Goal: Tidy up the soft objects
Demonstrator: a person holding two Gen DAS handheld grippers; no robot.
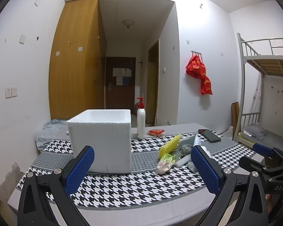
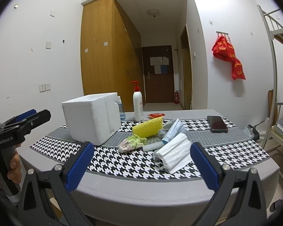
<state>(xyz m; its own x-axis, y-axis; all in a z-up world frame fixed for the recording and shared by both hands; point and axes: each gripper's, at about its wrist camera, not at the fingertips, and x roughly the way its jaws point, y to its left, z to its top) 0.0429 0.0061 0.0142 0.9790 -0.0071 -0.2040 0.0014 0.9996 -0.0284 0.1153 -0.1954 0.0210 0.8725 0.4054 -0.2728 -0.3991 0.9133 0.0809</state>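
Observation:
A white foam box [image 1: 101, 139] [image 2: 91, 118] stands open-topped on the houndstooth cloth. To its right lies a pile of soft things: a yellow sponge [image 2: 148, 127] [image 1: 169, 145], a green-and-pink cloth [image 2: 132, 143] [image 1: 165, 163], a folded white towel [image 2: 175, 155], blue face masks [image 2: 172, 130], a grey cloth [image 1: 185, 148]. My left gripper [image 1: 141, 171] is open and empty, near the table's front edge, in front of the box. My right gripper [image 2: 140, 166] is open and empty, in front of the pile.
A white pump bottle [image 1: 141, 120] [image 2: 138, 105], a small spray bottle [image 2: 121, 107], a red packet [image 1: 156, 132] and a black phone [image 2: 217, 124] [image 1: 209, 135] sit toward the back of the table [image 2: 160, 203]. A bunk bed [image 1: 264, 79] stands at the right.

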